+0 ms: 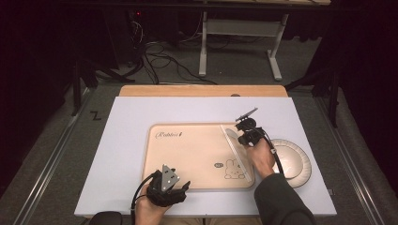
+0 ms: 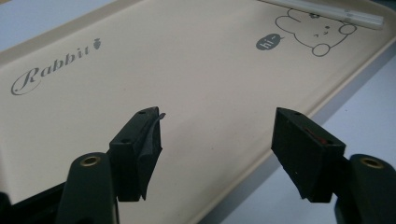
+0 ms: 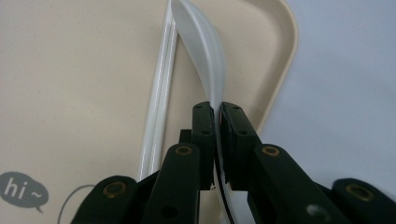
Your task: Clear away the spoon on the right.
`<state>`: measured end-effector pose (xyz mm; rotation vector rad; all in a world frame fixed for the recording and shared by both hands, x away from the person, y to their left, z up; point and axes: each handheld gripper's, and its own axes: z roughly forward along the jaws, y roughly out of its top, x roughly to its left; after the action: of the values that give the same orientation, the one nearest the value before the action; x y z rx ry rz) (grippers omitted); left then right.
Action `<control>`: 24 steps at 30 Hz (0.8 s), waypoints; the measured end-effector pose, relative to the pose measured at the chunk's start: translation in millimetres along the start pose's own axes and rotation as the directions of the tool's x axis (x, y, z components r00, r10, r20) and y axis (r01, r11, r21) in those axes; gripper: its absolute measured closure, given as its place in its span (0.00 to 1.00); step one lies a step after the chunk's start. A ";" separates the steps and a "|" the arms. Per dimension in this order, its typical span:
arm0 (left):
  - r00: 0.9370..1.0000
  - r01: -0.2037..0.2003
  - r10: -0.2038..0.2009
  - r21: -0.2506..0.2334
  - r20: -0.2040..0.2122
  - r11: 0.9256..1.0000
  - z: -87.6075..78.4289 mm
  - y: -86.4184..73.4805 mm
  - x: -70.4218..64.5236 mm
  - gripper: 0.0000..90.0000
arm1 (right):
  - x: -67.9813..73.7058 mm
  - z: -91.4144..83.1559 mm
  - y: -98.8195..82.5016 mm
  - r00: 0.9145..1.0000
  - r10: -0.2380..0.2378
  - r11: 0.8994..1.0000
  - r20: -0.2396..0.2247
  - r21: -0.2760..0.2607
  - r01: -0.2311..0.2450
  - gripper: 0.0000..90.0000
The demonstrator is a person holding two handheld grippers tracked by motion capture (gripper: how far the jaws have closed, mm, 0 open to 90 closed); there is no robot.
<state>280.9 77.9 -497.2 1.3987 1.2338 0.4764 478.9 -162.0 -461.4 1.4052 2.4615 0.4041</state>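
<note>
at the left of the high view, the left gripper point(image 1: 180, 187) sits at the near edge of the table point(image 1: 117, 154), just over the near rim of the tray point(image 1: 187, 154). in the left gripper view its jaws stand wide apart with nothing between them, hovering over bare tray surface; the word "rabbit" is printed beyond them, and the rabbit drawing point(image 2: 315, 30) lies far off near the top right.

moving right, the beige tray lies flat in the middle of the table. along its right side lie white chopsticks point(image 1: 237, 154), running from the far right part towards the rabbit drawing at the near right corner.

next to them is the white spoon point(image 3: 203, 46). the right gripper point(image 3: 218, 112) is clamped on its handle, the jaws pressed together with the thin handle between them. the spoon's bowl points away from the gripper, just beside the chopsticks and inside the tray's right rim.

furthest right, a round white plate point(image 1: 293, 161) sits on the table just beside the tray, partly behind the right hand point(image 1: 260, 157).
</note>
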 end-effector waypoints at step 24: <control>1.000 0.006 -0.006 -0.009 -0.015 1.000 -5.0 -1.2 1.3 0.37 | 1.3 14.1 4.0 0.999 -0.035 0.998 0.020 0.048 0.034 0.79</control>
<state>276.7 81.1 -497.5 1.3860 1.2469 0.4884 486.6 -157.5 -473.1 1.3762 2.4907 0.3245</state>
